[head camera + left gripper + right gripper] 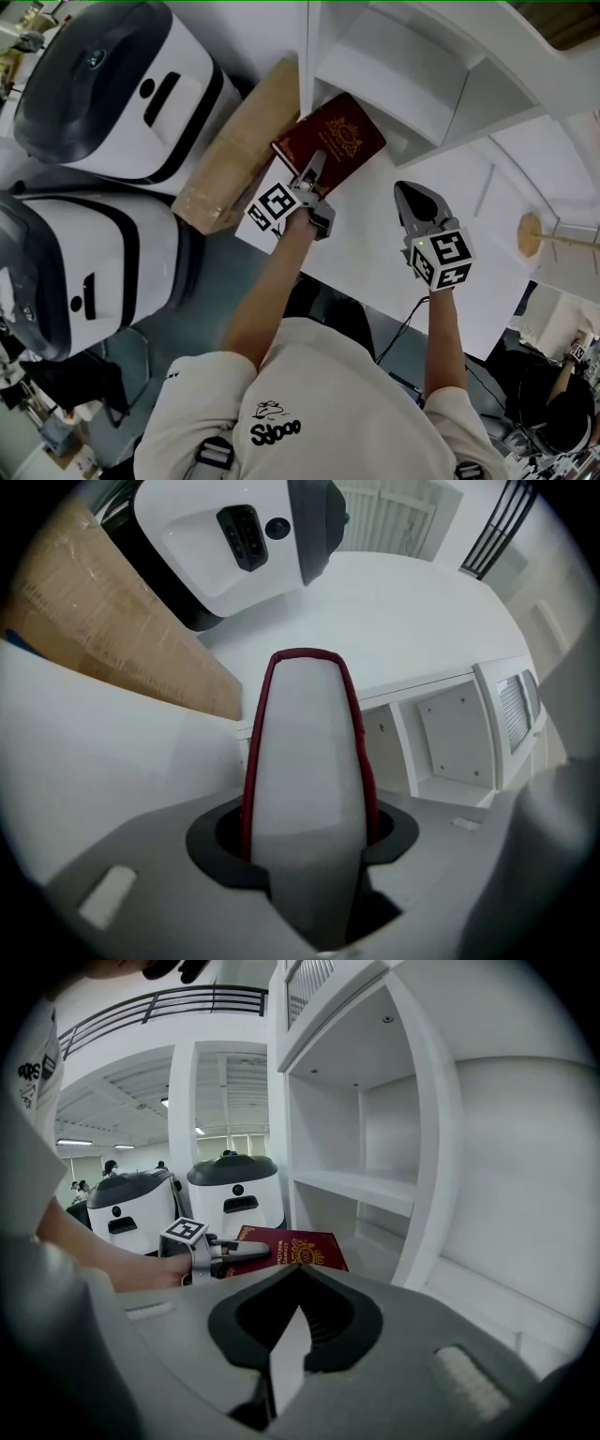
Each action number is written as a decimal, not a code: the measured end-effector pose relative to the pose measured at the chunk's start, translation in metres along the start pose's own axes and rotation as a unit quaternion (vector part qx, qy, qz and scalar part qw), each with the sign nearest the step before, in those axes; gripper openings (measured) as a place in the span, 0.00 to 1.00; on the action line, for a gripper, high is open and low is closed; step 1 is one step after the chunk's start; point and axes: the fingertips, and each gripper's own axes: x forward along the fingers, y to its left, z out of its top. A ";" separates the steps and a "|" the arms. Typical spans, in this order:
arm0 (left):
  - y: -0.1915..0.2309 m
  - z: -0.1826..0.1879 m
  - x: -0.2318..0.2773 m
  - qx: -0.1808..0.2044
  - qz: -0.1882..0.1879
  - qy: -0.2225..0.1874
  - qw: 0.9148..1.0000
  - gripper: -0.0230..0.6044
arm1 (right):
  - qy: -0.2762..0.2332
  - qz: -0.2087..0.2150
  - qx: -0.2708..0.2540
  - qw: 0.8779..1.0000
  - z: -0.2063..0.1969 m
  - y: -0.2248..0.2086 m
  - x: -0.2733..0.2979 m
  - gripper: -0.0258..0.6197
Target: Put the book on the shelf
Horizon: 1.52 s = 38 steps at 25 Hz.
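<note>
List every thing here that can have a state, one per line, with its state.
red book: closed, held flat, not yet on the shelf.
left gripper: shut on the red book.
right gripper: shut, holding nothing.
shelf: compartments in view empty.

A white machine with a dark top (pixel 112 84) stands beside a second machine (pixel 75 272) like it. A taped cardboard box (pixel 239 150) lies just beside the first.

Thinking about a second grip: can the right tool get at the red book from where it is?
Probably yes. The right tool is shut and empty beside the book, which the left tool grips; nothing stands between them, but it must open first.
</note>
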 end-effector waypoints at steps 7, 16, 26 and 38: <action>0.019 -0.003 0.020 -0.032 0.033 -0.022 0.999 0.42 | 0.002 -0.008 0.008 1.000 -0.004 -0.002 -0.003 0.04; 0.026 -0.009 0.040 -0.080 0.049 -0.079 0.992 0.40 | 0.012 -0.020 0.016 1.000 -0.018 -0.004 -0.016 0.04; 0.051 -0.023 0.043 0.013 0.144 0.007 0.989 0.62 | 0.017 -0.015 0.019 1.000 -0.029 -0.001 -0.018 0.04; 0.059 -0.027 0.005 0.021 0.206 0.016 0.978 0.59 | 0.010 0.002 0.018 1.000 -0.032 0.016 -0.021 0.04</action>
